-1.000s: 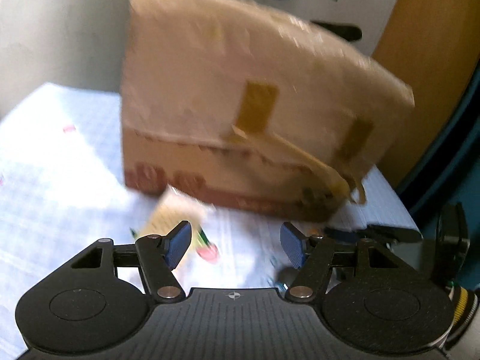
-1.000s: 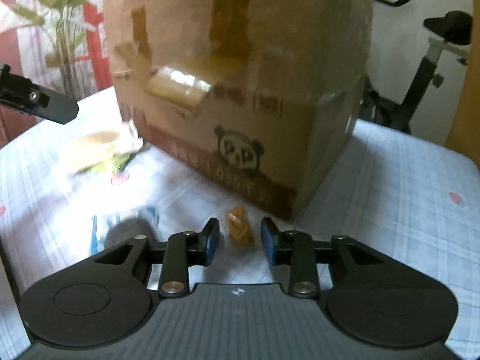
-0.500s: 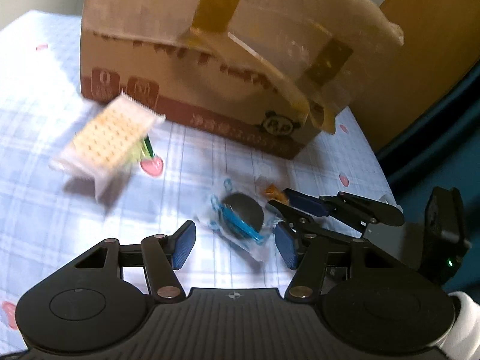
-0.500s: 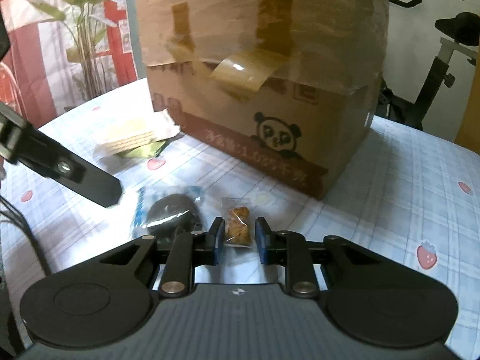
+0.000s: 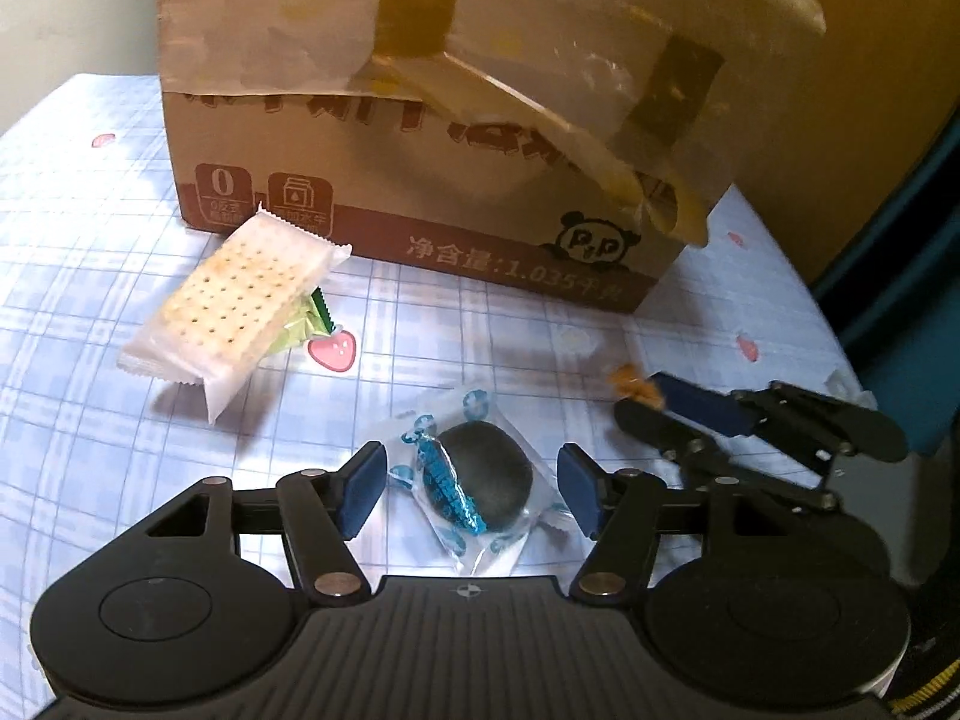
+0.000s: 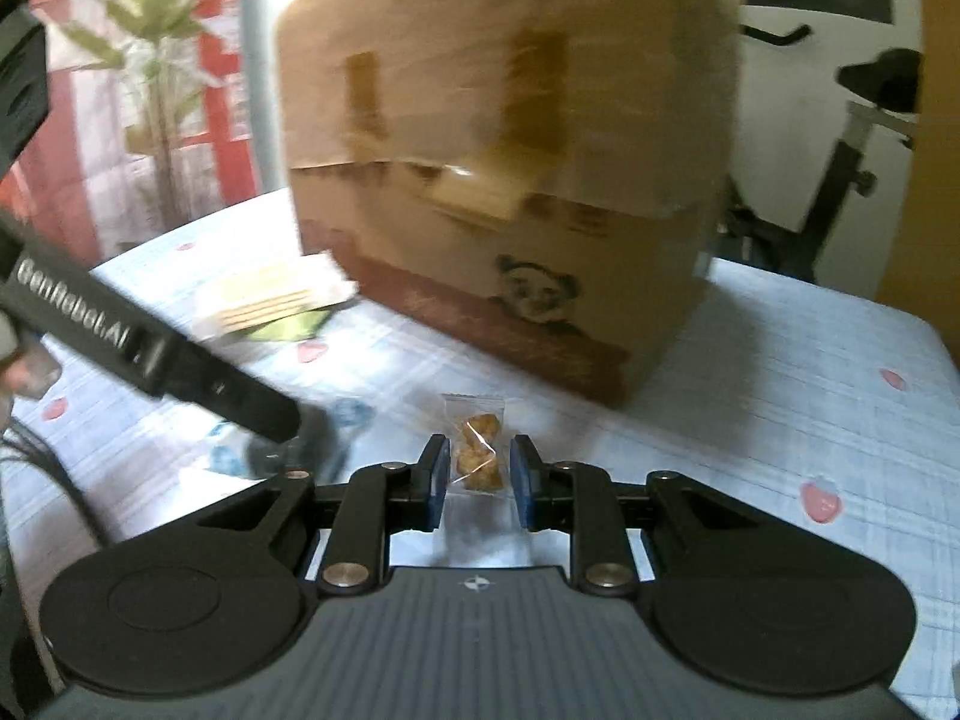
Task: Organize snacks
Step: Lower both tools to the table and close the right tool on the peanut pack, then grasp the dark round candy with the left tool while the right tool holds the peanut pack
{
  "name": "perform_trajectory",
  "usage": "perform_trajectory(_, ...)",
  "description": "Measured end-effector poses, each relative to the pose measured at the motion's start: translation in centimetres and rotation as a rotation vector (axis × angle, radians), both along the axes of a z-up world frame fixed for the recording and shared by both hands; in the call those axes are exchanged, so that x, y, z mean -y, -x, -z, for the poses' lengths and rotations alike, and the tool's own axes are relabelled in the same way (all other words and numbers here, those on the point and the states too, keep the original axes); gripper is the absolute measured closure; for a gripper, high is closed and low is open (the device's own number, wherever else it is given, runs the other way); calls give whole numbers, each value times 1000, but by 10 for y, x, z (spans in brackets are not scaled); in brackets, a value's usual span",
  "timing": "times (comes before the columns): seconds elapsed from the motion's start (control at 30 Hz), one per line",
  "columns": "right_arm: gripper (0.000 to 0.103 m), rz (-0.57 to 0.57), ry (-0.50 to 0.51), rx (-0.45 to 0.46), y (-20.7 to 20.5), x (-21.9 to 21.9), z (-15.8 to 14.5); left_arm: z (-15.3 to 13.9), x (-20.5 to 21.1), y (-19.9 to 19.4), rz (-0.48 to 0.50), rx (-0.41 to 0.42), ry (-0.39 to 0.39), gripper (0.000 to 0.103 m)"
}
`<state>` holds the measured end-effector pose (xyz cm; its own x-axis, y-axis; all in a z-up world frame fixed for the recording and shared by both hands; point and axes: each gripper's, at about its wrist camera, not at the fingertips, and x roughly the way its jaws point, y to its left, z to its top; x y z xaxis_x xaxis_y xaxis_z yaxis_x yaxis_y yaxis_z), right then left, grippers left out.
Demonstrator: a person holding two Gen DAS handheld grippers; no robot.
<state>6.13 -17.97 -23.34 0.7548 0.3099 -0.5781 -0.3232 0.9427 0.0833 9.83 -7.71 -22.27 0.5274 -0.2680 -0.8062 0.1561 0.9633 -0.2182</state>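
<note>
Snacks lie on the checked tablecloth [image 5: 90,252] before a taped cardboard box [image 5: 420,138]: a cracker pack [image 5: 234,306] leans beside it. Left gripper [image 5: 468,489], fingers spread, brackets the dark wrapped sweet [image 5: 483,480]; right gripper [image 6: 478,483], fingers slightly apart, flanks the small brown-nugget packet [image 6: 477,447] without pinching it.

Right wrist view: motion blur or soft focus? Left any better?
Right wrist: the cardboard box and cracker pack smear sideways, so motion blur; the nugget packet stays fairly crisp. Left wrist: box print readable, dark round snack sharp, slight glare on its wrapper.
</note>
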Motion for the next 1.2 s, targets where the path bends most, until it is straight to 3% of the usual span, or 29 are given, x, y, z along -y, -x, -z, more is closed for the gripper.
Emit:
perform_trajectory(0.43, 79, 60, -58, 9, 2, 17, 4, 25, 23, -3, 52, 51, -154, 33)
perform_trajectory(0.47, 79, 59, -64, 7, 2, 17, 4, 25, 24, -2, 57, 56, -166, 35)
perform_trajectory(0.53, 79, 51, -69, -3, 0, 18, 4, 25, 23, -1, 68, 68, -181, 49)
perform_trajectory(0.57, 79, 46, -69, -10, 0, 18, 5, 24, 22, 0, 77, 75, -185, 51)
perform_trajectory(1.2, 79, 54, -97, -4, 1, 21, 4, 22, 18, 8, 112, 87, -158, 53)
